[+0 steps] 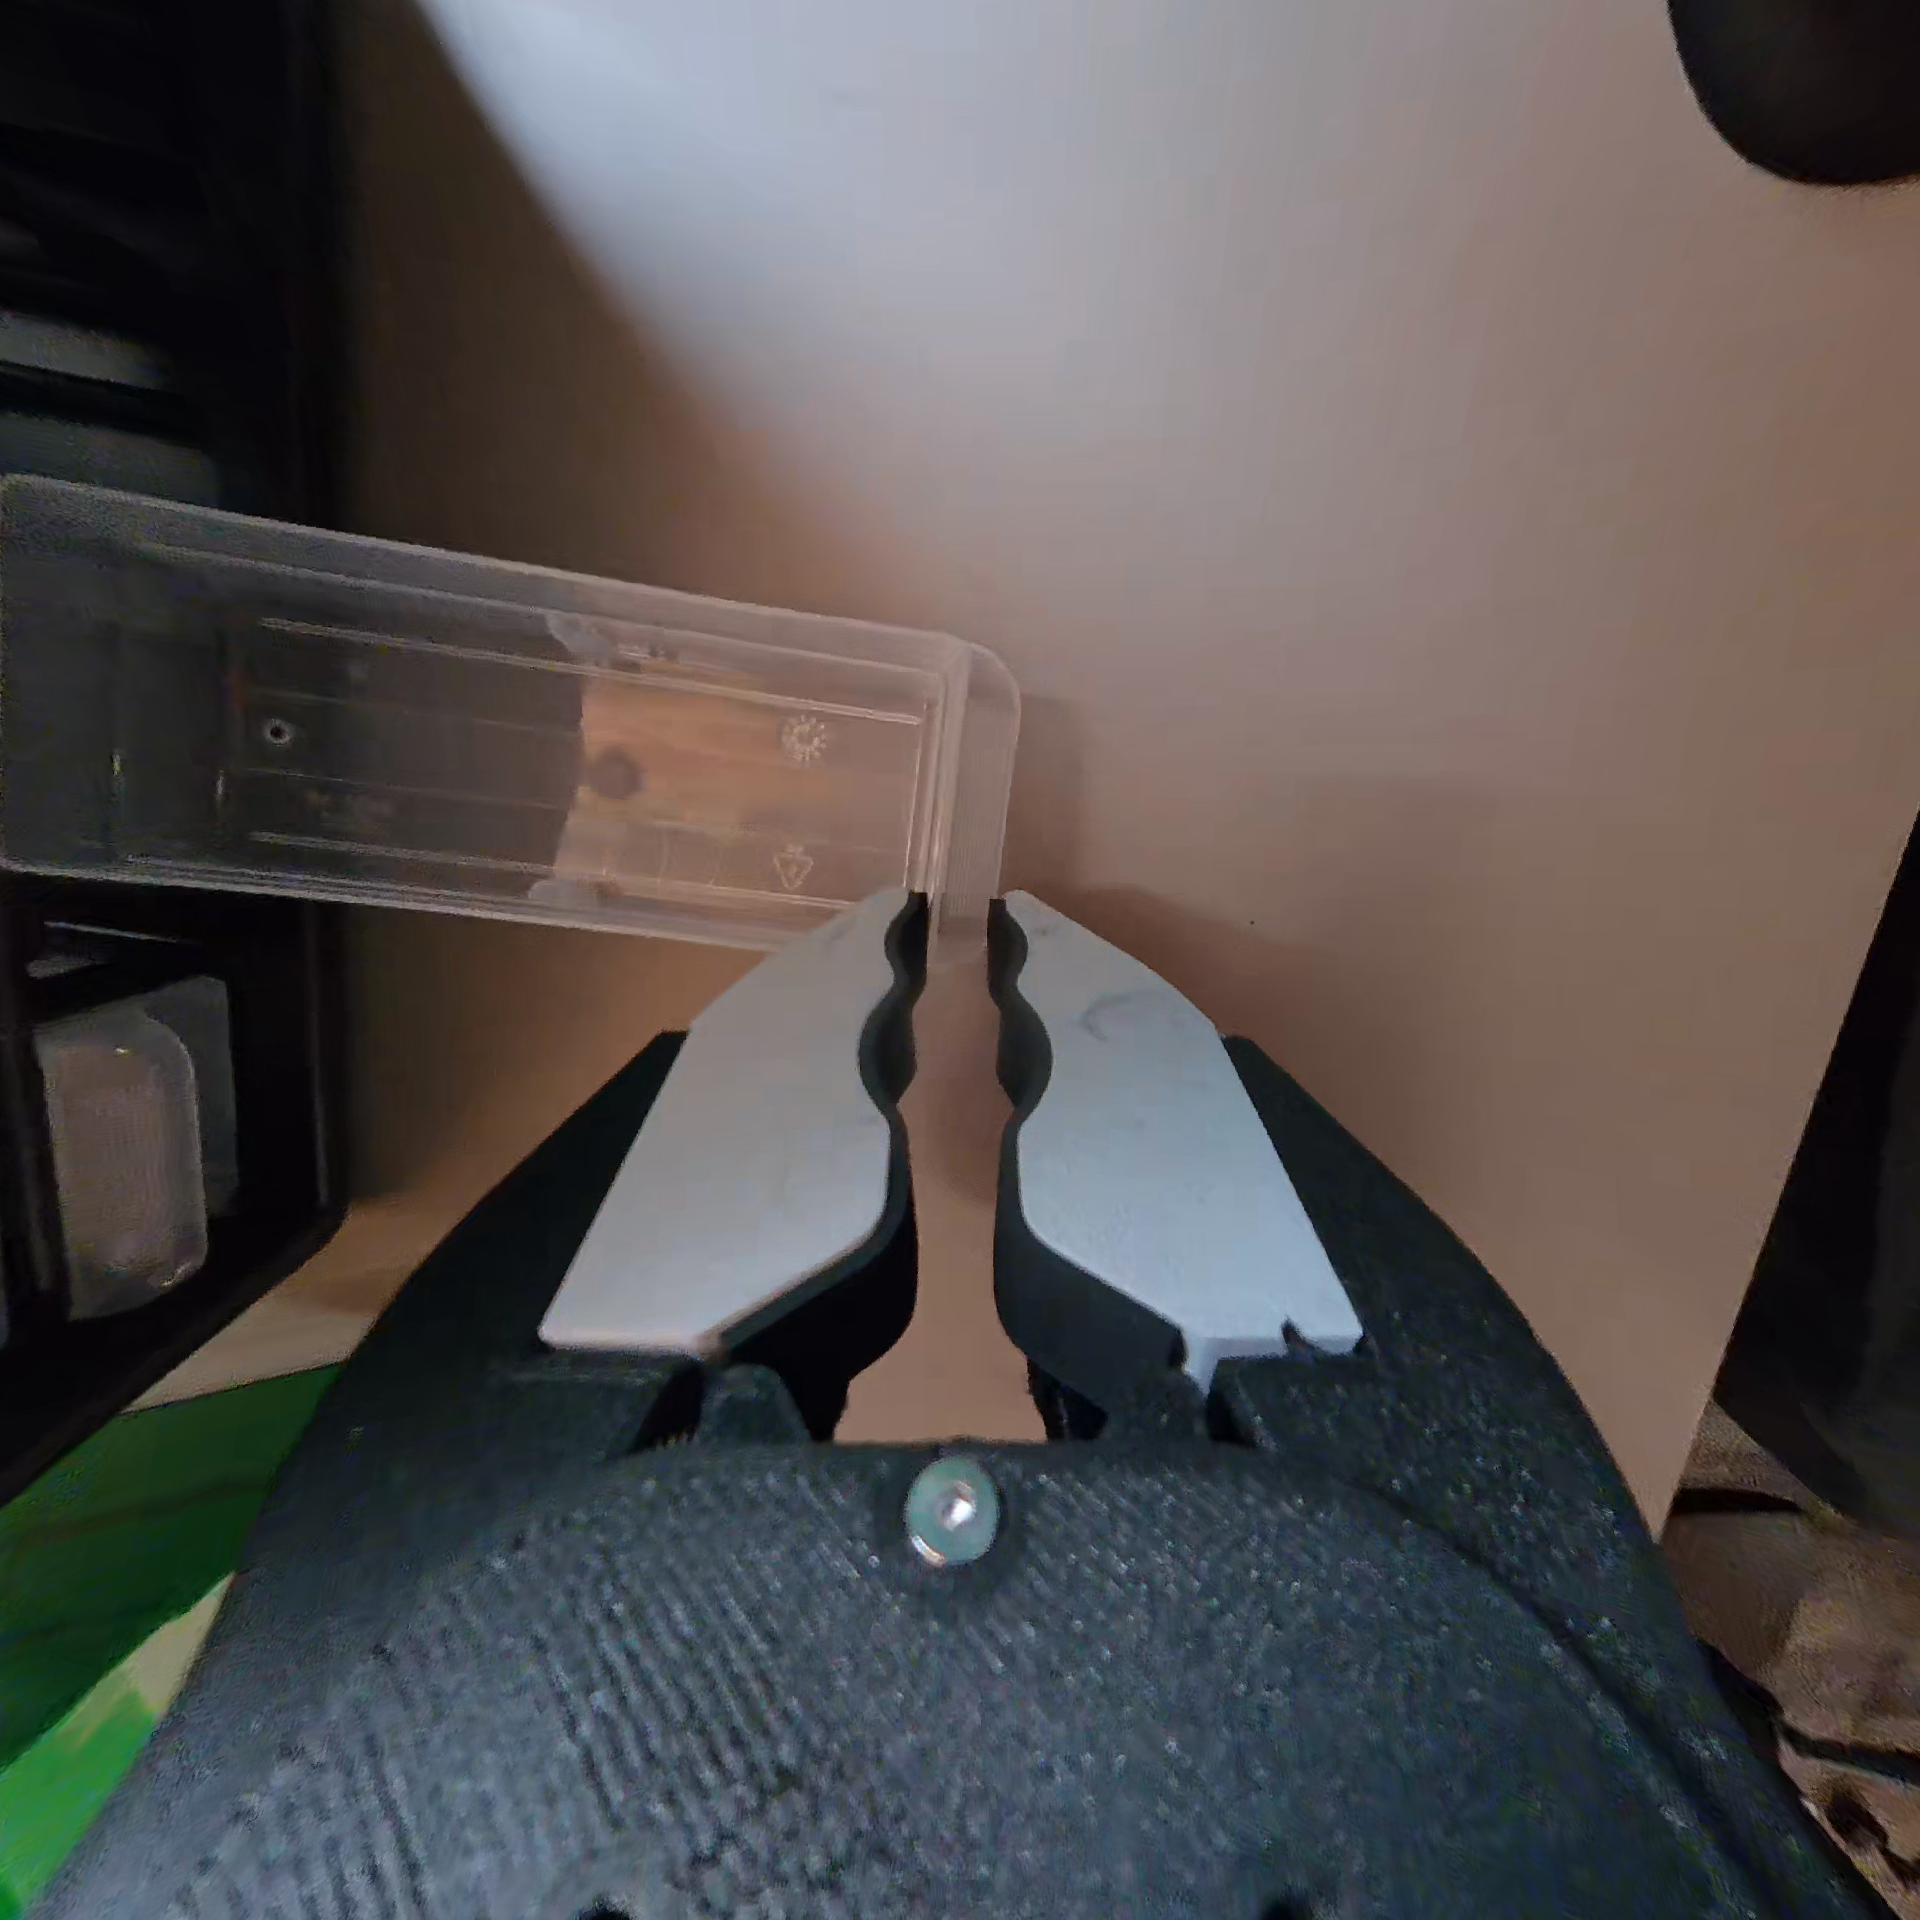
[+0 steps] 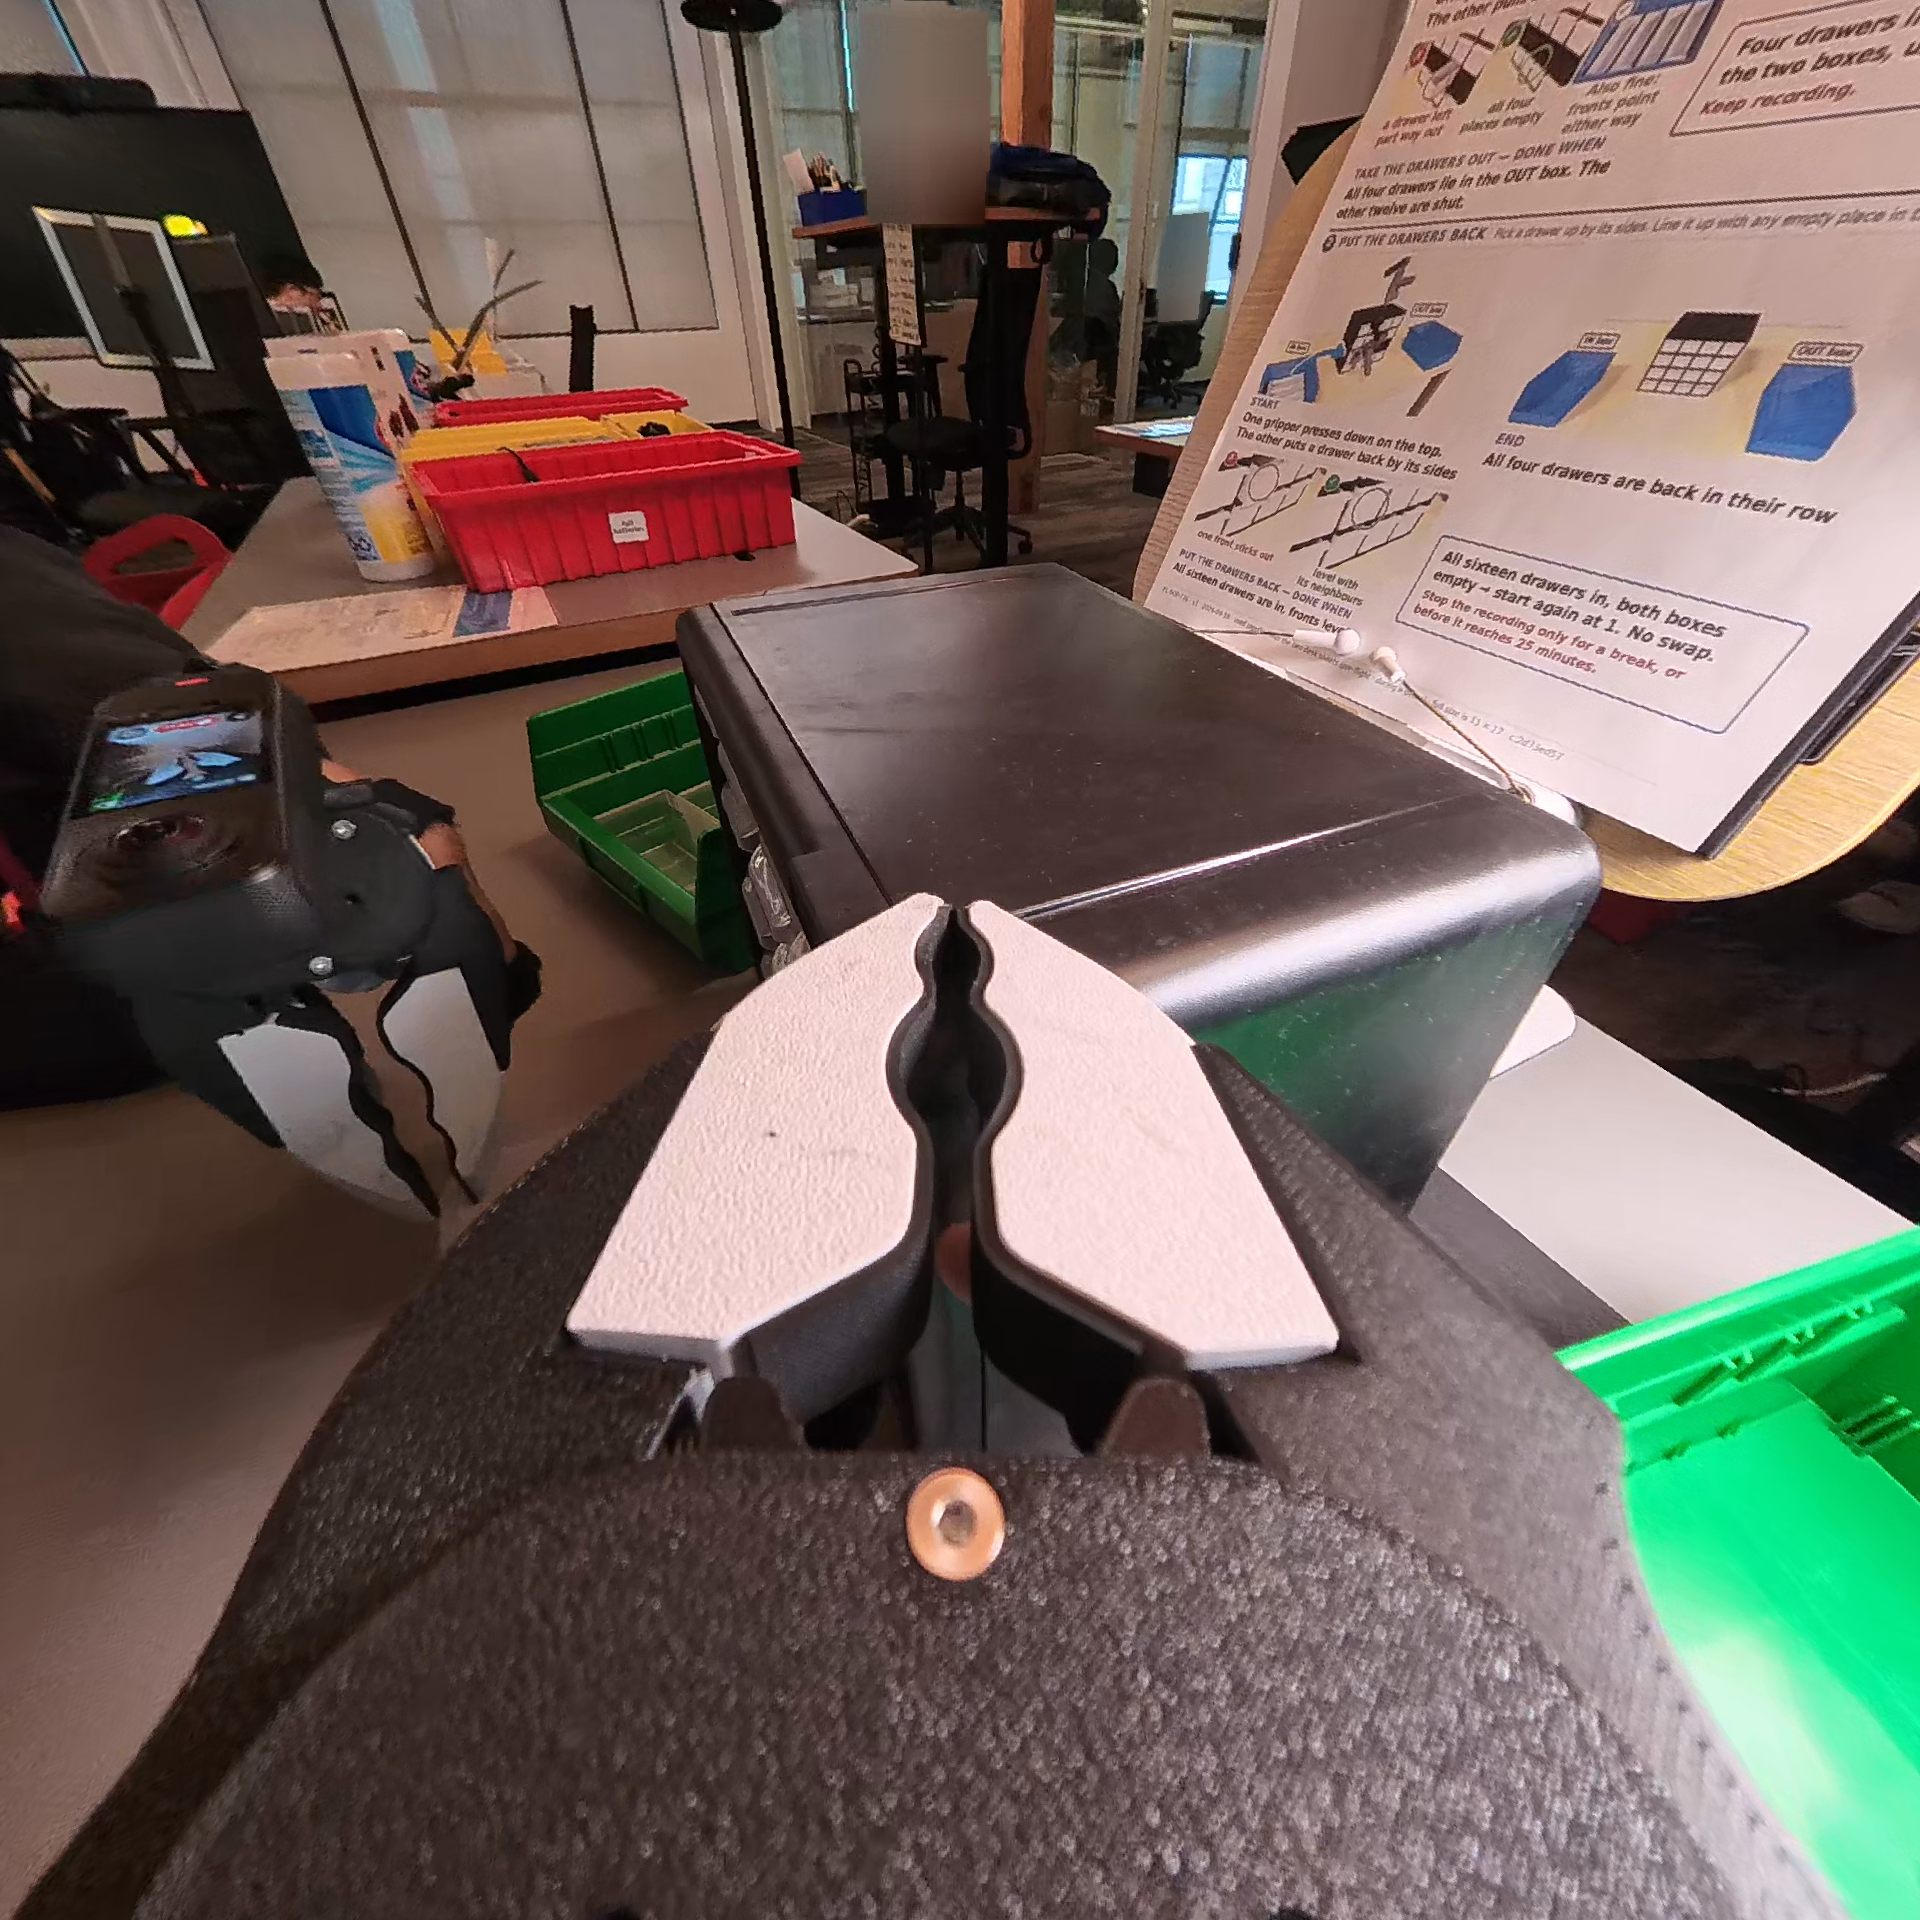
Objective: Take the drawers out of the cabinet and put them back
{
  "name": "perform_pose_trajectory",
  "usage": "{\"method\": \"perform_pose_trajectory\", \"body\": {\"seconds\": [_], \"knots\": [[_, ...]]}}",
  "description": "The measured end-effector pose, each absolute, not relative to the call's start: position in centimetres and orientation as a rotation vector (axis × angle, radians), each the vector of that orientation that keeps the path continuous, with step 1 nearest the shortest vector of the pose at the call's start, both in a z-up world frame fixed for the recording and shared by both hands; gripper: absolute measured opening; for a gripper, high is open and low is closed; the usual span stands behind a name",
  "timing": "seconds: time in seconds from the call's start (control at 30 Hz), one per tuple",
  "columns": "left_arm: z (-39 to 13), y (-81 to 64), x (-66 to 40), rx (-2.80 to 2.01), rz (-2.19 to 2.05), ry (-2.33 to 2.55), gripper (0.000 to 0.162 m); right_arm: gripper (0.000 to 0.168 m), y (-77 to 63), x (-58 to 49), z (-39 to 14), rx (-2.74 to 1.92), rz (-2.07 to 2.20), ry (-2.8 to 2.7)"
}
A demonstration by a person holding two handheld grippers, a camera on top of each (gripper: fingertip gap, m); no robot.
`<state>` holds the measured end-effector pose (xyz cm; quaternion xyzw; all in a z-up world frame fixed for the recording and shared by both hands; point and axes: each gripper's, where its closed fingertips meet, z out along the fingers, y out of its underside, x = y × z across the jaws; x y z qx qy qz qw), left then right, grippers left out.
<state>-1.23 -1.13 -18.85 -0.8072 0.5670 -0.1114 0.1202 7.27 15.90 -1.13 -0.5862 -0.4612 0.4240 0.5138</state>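
Note:
In the left wrist view my left gripper (image 1: 957, 906) is shut on the front lip of a clear plastic drawer (image 1: 520, 748). The drawer sticks far out of the black cabinet (image 1: 156, 312) at the left and hangs above the table. Another clear drawer (image 1: 114, 1143) sits in a lower slot. In the right wrist view my right gripper (image 2: 956, 914) is shut and empty, its tips at the near edge of the cabinet's flat top (image 2: 1091, 748). The left gripper (image 2: 442, 1174) shows at the left of that view; the held drawer is not made out there.
A green bin (image 2: 634, 800) holding clear drawers stands beyond the cabinet's front. A second green bin (image 2: 1766, 1455) is at the lower right. An instruction sheet on a board (image 2: 1558, 416) leans behind the cabinet. Red bins (image 2: 603, 509) sit on a farther table.

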Motion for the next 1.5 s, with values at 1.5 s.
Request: {"method": "perform_pose_trajectory", "body": {"seconds": [1.5], "knots": [[-15.0,-1.1,-4.2,-2.498,-0.899,1.499,0.008,0.000,15.8,7.5,-1.1,-1.396,1.084,-1.092]]}}
